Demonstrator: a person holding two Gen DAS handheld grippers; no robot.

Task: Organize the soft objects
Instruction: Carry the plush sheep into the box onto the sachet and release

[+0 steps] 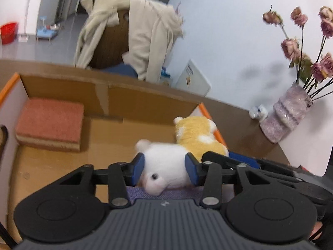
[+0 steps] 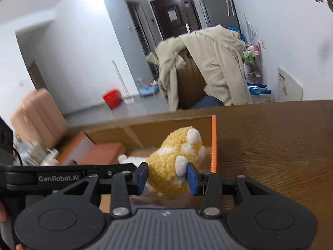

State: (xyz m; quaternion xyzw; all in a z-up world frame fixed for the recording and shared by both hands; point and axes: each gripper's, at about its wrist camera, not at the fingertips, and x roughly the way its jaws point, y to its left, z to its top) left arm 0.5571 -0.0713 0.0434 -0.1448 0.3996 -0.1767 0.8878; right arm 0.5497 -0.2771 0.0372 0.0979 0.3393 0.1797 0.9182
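Observation:
My left gripper (image 1: 165,167) is shut on a white plush toy (image 1: 164,166) and holds it over the open cardboard box (image 1: 124,95). My right gripper (image 2: 167,177) is shut on a yellow plush toy (image 2: 174,166) at the box's right, orange-edged wall (image 2: 214,145). The yellow toy (image 1: 197,135) also shows in the left wrist view, just behind the white one. The white toy (image 2: 133,159) peeks out left of the yellow one in the right wrist view. A pink sponge block (image 1: 50,123) lies in the box's far left corner.
The box stands on a wooden table (image 2: 270,145). A vase of dried flowers (image 1: 287,116) and a small bottle (image 1: 257,111) stand at the table's right, by the wall. A chair draped with a beige coat (image 1: 133,35) stands behind the table.

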